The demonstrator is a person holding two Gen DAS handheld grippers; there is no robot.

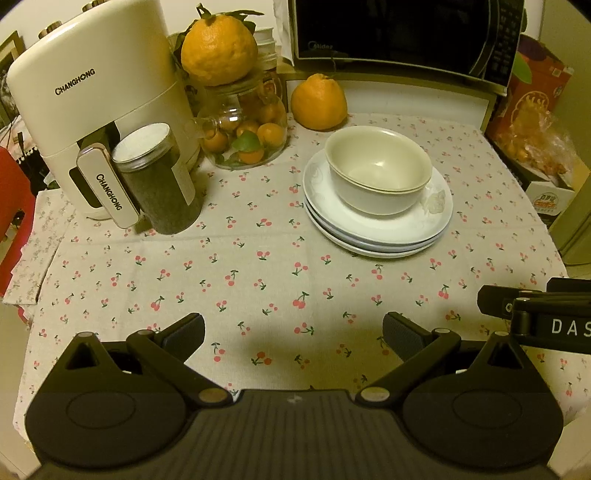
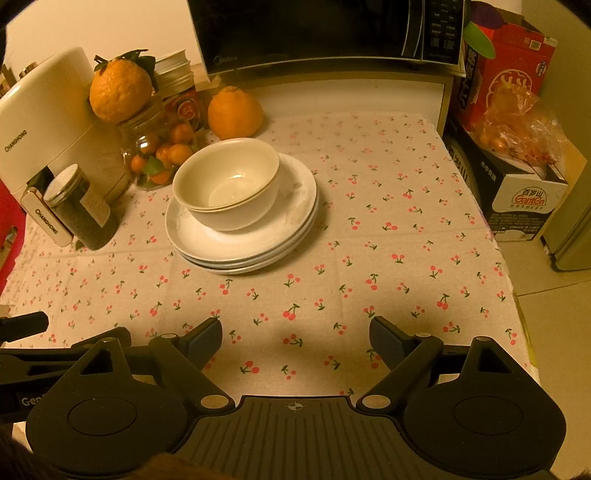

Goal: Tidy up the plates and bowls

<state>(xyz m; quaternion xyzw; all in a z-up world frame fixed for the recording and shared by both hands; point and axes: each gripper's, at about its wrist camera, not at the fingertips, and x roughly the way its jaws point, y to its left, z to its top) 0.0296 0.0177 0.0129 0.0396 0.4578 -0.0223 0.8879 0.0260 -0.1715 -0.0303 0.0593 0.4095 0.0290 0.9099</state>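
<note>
Two nested cream bowls [image 1: 378,168] [image 2: 227,182] sit on a stack of white plates [image 1: 373,229] [image 2: 258,240] on the cherry-print tablecloth. My left gripper [image 1: 293,334] is open and empty, held near the table's front edge, well short of the stack. My right gripper [image 2: 295,338] is open and empty, also near the front edge, with the stack ahead and to its left. Part of the right gripper shows at the right edge of the left wrist view [image 1: 535,310].
A white Changhong appliance [image 1: 92,110], a dark jar [image 1: 159,181], a glass jar of small oranges [image 1: 245,129] with a large orange [image 1: 218,50] on top, and another orange [image 1: 319,101] stand at the back left. A microwave [image 1: 402,33] stands behind. Boxes [image 2: 517,166] sit off the right edge.
</note>
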